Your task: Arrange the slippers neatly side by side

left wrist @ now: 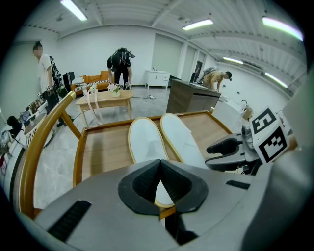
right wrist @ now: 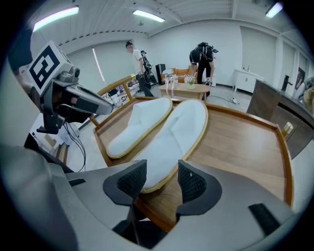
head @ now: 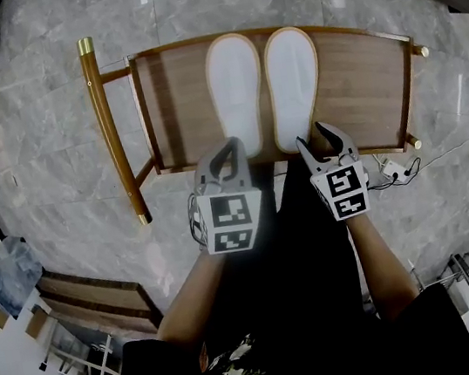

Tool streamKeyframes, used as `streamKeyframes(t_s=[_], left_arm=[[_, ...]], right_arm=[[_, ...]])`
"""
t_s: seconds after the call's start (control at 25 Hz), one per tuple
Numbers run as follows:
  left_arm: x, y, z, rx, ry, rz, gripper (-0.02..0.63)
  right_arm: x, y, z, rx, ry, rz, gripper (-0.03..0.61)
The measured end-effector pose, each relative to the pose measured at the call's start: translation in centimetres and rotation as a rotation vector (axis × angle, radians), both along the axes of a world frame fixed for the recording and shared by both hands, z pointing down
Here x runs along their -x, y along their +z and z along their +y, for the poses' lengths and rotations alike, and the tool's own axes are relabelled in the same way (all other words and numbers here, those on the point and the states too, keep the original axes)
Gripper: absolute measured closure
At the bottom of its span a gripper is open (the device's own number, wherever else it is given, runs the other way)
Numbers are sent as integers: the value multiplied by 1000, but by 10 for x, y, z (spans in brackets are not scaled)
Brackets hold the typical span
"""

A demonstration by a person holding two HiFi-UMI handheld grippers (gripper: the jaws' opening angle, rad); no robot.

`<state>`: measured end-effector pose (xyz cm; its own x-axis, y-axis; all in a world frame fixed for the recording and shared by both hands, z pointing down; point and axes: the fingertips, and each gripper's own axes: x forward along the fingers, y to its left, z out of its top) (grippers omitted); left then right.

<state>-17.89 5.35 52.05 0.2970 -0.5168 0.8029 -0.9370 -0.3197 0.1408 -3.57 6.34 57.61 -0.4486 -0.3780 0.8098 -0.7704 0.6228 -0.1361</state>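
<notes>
Two white slippers with tan rims lie side by side, toes pointing away, on a low wooden bench top (head: 368, 81). The left slipper (head: 235, 89) (left wrist: 146, 142) (right wrist: 140, 125) and the right slipper (head: 293, 84) (left wrist: 182, 139) (right wrist: 179, 130) almost touch along their inner edges. My left gripper (head: 230, 145) (left wrist: 159, 182) hangs over the left slipper's heel, shut, with nothing between its jaws. My right gripper (head: 315, 136) (right wrist: 162, 180) hovers over the right slipper's heel with its jaws open and apart from the slipper. Each gripper shows in the other's view.
The bench has a raised wooden rim and a brass-tipped pole (head: 110, 127) on its left, and it stands on a grey marble floor. A white power strip (head: 390, 169) with a cable lies near its right front corner. Several people (left wrist: 120, 63), a coffee table (left wrist: 105, 100) and a dark counter (left wrist: 189, 95) stand far behind.
</notes>
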Motion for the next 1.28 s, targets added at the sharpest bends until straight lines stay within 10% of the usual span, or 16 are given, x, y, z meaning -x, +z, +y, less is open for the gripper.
streamKeyframes(t_s=[0.44,0.84,1.28], left_arm=[[7,-91,-14,-215,-58,72,612],[10,-193,-36,-522,-70,62,612],[-1,-217,-34,-578,-59,62,612]], right_arm=[[2,-167,-59,-480,156,-139,578],[19,-262,-53,-669,142,-267,580],[5,-278,-51,-690,190,-263,580]])
